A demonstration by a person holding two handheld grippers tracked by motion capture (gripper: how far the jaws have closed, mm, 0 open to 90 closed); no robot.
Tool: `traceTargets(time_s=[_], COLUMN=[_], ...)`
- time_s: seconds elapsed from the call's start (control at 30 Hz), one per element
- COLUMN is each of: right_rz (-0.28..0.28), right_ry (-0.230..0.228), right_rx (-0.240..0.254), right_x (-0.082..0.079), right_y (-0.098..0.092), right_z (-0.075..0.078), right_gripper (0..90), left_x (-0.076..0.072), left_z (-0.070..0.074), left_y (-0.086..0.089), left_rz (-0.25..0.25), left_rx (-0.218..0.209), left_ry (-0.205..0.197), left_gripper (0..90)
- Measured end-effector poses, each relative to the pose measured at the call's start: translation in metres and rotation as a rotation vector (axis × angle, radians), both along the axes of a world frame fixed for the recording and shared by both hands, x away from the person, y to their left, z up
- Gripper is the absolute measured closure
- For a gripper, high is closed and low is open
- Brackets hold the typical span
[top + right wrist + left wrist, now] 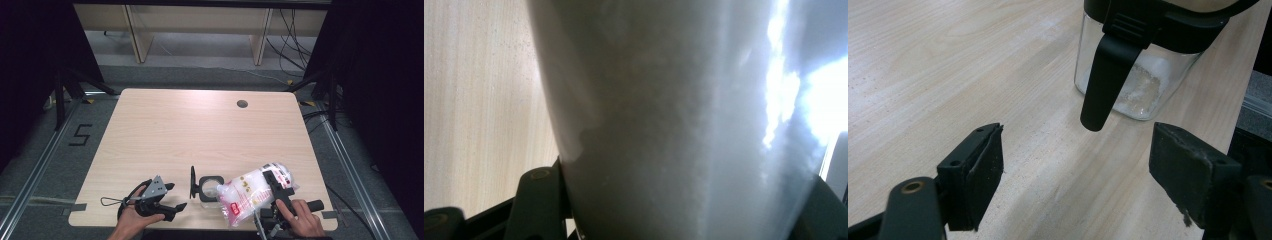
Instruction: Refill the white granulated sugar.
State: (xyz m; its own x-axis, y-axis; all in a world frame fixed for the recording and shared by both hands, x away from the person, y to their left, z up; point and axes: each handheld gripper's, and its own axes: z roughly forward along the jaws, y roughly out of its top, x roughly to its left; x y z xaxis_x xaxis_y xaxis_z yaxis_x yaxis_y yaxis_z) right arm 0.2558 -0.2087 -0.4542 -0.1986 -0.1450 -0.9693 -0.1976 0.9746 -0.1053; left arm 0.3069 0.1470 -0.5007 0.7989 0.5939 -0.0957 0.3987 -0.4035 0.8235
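A square glass jar with a black rim stands near the table's front edge, and its black lid is swung open to the left. In the left gripper view the jar holds some white grains at its bottom, and a black clasp hangs from the rim. My right gripper is shut on a clear plastic bag of white grains, which is tilted with its lower end over the jar's mouth. The bag sits between the jaws in the right gripper view. My left gripper stands open just left of the jar, with nothing between its fingers.
The light wooden table has a round cable hole at the back right. Dark curtains stand at both sides. Wooden shelving and cables lie on the floor beyond the far edge.
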Motion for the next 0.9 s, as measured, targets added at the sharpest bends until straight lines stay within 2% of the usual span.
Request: traceTargets(time_s=[0.03, 0.07, 0.1, 0.27, 0.33, 0.37, 0.4, 0.47, 0.5, 0.53, 0.57, 0.63, 0.67, 0.7, 0.73, 0.8, 0.9], right_rz=[0.009, 0.038, 0.042, 0.043, 0.026, 0.04, 0.024, 0.005, 0.032, 0.018, 0.035, 0.039, 0.03, 0.036, 0.016, 0.038, 0.045], right_ry=[-0.004, -0.03, -0.036, -0.034, -0.02, -0.04, -0.032, -0.029, -0.055, -0.048, -0.052, -0.047, -0.043, -0.052, -0.042, -0.052, -0.053], right_rx=[0.008, -0.018, -0.028, -0.018, -0.026, -0.023, -0.001, -0.007, -0.027, -0.037, -0.05, -0.027, -0.041, -0.031, -0.005, -0.037, -0.04], right_x=[0.0005, 0.0015, 0.0014, 0.0017, 0.0008, 0.0014, 0.0004, -0.0009, 0.0001, -0.0011, -0.0004, -0.0004, -0.001, -0.0007, -0.0018, -0.0007, -0.0005], right_y=[-0.0004, 0.0003, 0.0007, 0.0, 0.0002, 0.0001, -0.0005, -0.0003, 0.0004, 0.0009, 0.0013, 0.0004, 0.0012, 0.0009, 0.0001, 0.001, 0.0012], right_z=[-0.001, 0.0005, 0.0014, 0.0011, 0.0017, 0.001, -0.0008, -0.0006, 0.0003, 0.0009, 0.0024, 0.0027, 0.004, 0.0025, 0.0001, 0.0023, 0.0026], right_gripper=[41.4, 41.4, 41.4, 41.4, 41.4, 41.4, 41.4, 41.4, 41.4, 41.4, 41.4, 41.4, 41.4, 41.3, 41.3, 41.4, 41.3], left_x=[-0.0001, -0.0003, -0.0003, -0.0003, -0.0003, -0.0003, -0.0003, 0.0, 0.0002, 0.0007, 0.0012, 0.0003, 0.0006, 0.0005, 0.0011, 0.0011, 0.0004], left_z=[0.0, 0.0, 0.0, 0.0001, 0.0, 0.0, 0.0, -0.0001, 0.0003, 0.0004, 0.0005, 0.0001, 0.0002, 0.0002, 0.0005, 0.0005, 0.0002], left_y=[0.0, -0.0001, -0.0001, -0.0001, -0.0001, -0.0001, -0.0001, -0.0001, 0.0003, 0.0005, 0.0007, 0.0003, 0.0003, 0.0003, 0.0006, 0.0006, 0.0003], left_rz=[0.0, 0.001, 0.001, 0.0, 0.001, 0.0, 0.0, -0.002, -0.006, -0.014, -0.02, -0.006, -0.01, -0.01, -0.017, -0.018, -0.01], left_rx=[0.0, -0.001, -0.001, 0.0, -0.001, 0.0, -0.001, 0.002, 0.01, 0.014, 0.017, 0.008, 0.009, 0.008, 0.013, 0.013, 0.008], left_ry=[0.0, 0.002, 0.002, 0.001, 0.002, 0.002, 0.002, 0.0, -0.008, -0.015, -0.02, -0.009, -0.008, -0.008, -0.015, -0.016, -0.01], left_gripper=[21.3, 21.3, 21.3, 21.3, 21.3, 21.3, 21.3, 21.3, 21.3, 21.3, 21.3, 21.3, 21.3, 21.3, 21.3, 21.3, 21.3])
